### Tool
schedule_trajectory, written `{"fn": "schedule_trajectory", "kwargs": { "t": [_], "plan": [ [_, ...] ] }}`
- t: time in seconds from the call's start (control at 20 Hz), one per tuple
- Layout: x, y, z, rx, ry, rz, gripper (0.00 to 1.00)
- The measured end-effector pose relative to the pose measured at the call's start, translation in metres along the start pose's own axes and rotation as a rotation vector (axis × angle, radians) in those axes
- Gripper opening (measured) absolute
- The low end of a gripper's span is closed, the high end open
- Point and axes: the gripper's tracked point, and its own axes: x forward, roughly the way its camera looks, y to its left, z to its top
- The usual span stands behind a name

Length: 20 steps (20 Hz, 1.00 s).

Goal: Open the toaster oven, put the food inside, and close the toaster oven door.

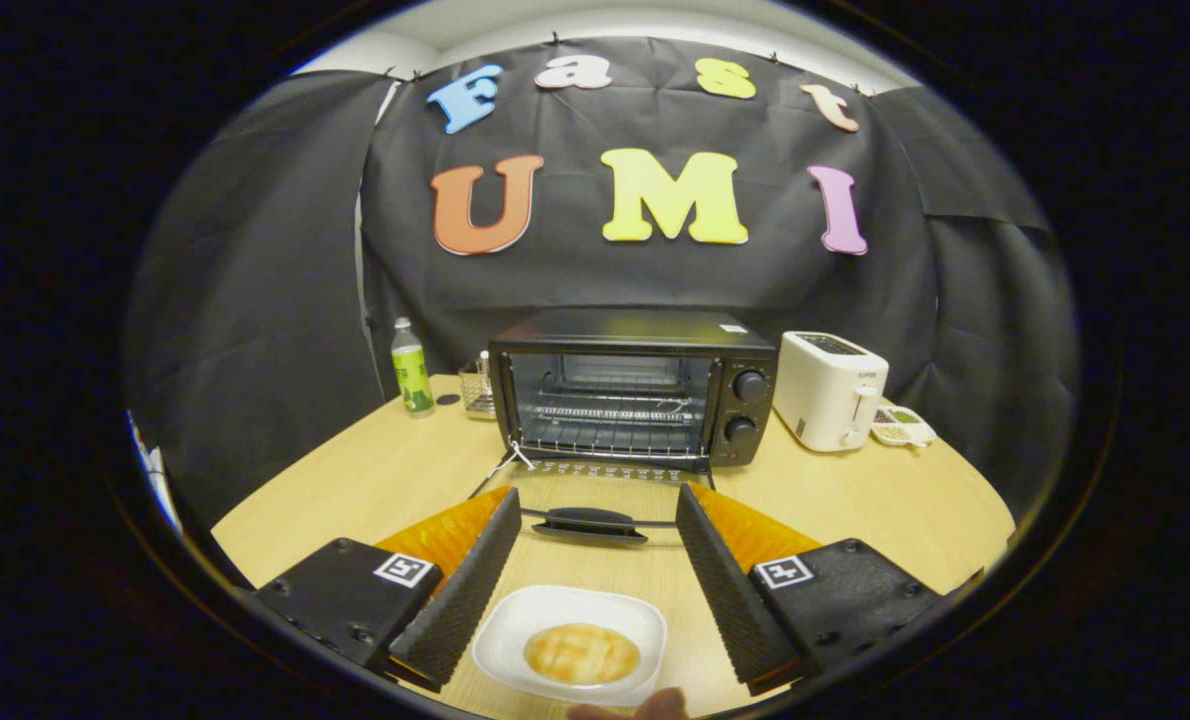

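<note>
oven door down, food waiting

fingers [589, 590] spread wide, gripping nothing; the flat round food [582, 654] on its plate [515, 622] looks light and crumbly, so take the plate's rim.

A light wood-grain table [375, 480] stands in a booth walled with creased black cloth [255, 300], pinned along its top edge beneath a pale ceiling [595, 20]. Along the table's far side sit a green-labelled bottle [411, 368], a small clear rack [476, 389], a white pop-up toaster [831, 389] and a small dish [902, 426]. Even overhead light
</note>
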Motion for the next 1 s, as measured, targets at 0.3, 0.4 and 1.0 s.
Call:
{"fn": "schedule_trajectory", "kwargs": {
  "t": [0.3,0.4,1.0],
  "plan": [
    [-0.044,0.004,-0.031,-0.013,-0.112,-0.003,1.0],
    [-0.049,0.004,-0.05,-0.033,-0.105,-0.008,1.0],
    [-0.033,0.007,-0.141,-0.012,0.107,-0.005,1.0]
  ]
}}
